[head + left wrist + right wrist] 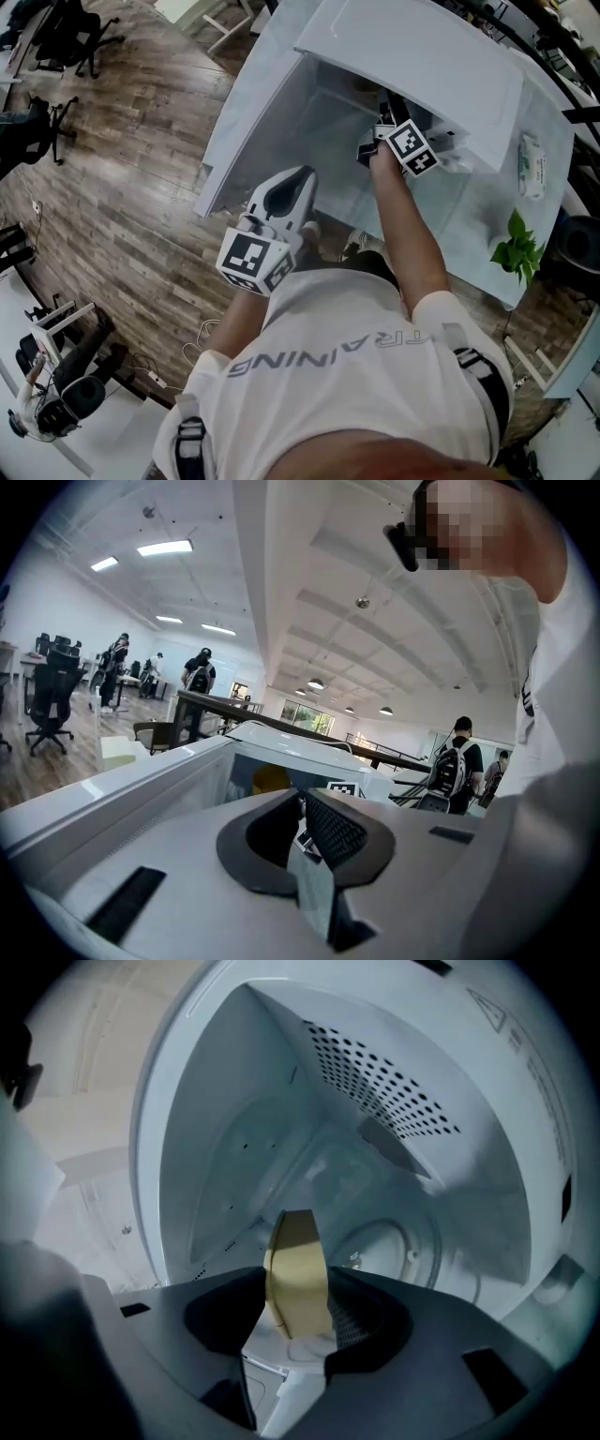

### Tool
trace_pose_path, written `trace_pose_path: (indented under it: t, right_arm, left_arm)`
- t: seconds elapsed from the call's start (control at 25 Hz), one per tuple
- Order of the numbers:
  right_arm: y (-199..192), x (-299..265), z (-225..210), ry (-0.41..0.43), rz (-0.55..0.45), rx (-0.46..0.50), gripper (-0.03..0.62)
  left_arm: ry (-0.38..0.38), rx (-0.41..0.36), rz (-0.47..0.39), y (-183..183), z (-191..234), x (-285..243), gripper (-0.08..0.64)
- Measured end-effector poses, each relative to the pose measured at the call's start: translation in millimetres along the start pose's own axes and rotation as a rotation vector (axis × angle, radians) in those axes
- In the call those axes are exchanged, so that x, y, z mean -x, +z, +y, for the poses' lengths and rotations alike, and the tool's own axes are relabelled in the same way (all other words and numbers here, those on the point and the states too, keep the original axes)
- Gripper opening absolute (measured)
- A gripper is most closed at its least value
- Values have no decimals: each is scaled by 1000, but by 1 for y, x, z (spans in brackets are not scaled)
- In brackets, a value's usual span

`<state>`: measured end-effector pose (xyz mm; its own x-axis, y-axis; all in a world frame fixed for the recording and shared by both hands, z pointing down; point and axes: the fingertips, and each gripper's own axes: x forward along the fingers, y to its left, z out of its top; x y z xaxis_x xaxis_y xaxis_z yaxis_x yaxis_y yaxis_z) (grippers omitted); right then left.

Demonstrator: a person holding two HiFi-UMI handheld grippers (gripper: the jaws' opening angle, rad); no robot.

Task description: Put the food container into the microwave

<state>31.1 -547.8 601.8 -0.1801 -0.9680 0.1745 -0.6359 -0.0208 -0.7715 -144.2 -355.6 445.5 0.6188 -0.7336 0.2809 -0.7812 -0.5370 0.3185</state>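
The white microwave [412, 56] stands on a white table with its door [253, 103] swung open to the left. My right gripper [380, 141] reaches into the cavity and is shut on the food container [295, 1274], a pale yellow piece seen edge-on between the jaws. The container hangs above the cavity floor, near the round turntable hub [380, 1246]. In the head view the container is hidden inside the microwave. My left gripper [302, 175] is held low in front of the open door, jaws shut with nothing in them. The left gripper view shows the microwave [281, 747] beyond the left gripper [302, 808].
A small green plant [517, 246] and a packet of wipes [531, 165] lie on the table [469, 234] right of the microwave. Office chairs [75, 33] stand on the wooden floor to the left. Several people stand far off in the left gripper view.
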Motion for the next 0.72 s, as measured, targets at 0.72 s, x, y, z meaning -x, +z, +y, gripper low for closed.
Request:
trace_pose_path:
  t: [0.72]
  right_arm:
    - [9,-4,-18,-37,-30,-43,229]
  left_arm:
    - [-16,20,14,-7,-2,-1,51]
